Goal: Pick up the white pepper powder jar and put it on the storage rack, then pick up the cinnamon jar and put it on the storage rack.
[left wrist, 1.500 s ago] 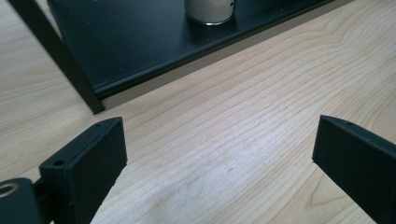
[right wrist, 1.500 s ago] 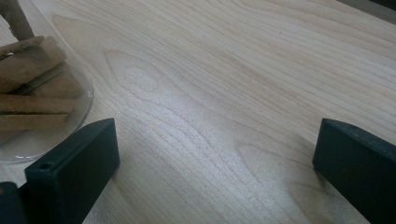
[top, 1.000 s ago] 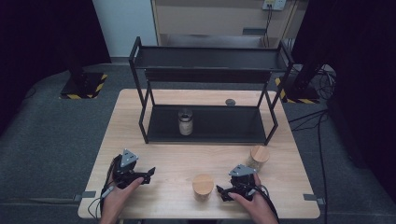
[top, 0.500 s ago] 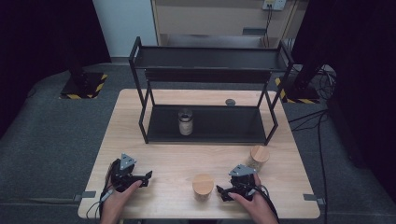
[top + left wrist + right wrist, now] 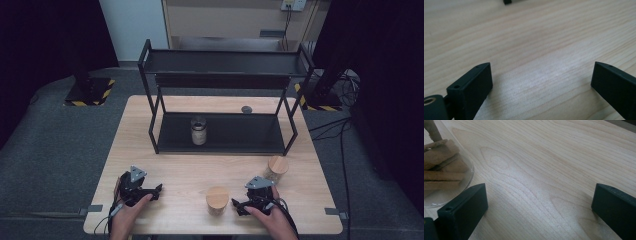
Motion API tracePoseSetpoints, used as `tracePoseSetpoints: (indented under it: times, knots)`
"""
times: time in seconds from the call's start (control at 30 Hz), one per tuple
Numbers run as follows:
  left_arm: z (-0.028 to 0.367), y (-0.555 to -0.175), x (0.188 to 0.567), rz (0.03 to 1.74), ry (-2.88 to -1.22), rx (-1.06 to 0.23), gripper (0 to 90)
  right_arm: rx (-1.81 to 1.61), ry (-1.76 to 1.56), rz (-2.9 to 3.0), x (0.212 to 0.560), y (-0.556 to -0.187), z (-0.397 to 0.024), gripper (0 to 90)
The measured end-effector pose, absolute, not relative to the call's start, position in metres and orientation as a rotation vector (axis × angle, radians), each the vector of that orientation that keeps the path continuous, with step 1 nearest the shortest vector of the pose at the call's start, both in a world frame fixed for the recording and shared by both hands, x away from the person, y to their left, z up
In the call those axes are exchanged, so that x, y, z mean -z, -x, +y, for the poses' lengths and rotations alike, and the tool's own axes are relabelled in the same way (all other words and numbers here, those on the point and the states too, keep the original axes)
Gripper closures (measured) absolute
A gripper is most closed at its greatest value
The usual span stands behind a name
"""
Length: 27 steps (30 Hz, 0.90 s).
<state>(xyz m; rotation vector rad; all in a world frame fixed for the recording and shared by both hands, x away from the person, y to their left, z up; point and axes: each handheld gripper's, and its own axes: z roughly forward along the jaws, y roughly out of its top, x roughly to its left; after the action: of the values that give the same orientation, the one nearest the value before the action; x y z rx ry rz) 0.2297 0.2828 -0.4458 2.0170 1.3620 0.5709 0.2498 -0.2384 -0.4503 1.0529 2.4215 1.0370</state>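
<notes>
My left gripper (image 5: 158,193) rests low over the near left of the wooden table (image 5: 165,165), pointing right. In the left gripper view its jaws (image 5: 541,80) stand wide apart over bare wood; they have just been opening, with nothing between them. My right gripper (image 5: 237,207) sits at the near right, pointing left at a glass jar with a wooden lid (image 5: 217,199). It is open (image 5: 539,202), and that jar with brown sticks inside (image 5: 444,170) stands just beyond its left jaw, apart from it.
A second wooden-lidded jar (image 5: 276,167) stands behind the right gripper. A black two-tier rack (image 5: 220,62) fills the back of the table, with a dark-lidded jar (image 5: 199,130) on its lower shelf. A small dark disc (image 5: 246,109) lies behind the rack.
The left gripper has shifted slightly to the left and toward the near edge. The right gripper and the jars have stayed put.
</notes>
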Motion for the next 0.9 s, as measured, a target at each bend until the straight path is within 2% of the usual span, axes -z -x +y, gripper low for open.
tracePoseSetpoints:
  times: [0.9]
  knots:
    - [0.2821,-0.2309,0.4459,1.367,-2.015,-0.568,0.0,-1.072,-1.060,2.418,0.4479,-0.2447,-0.2374,2.9]
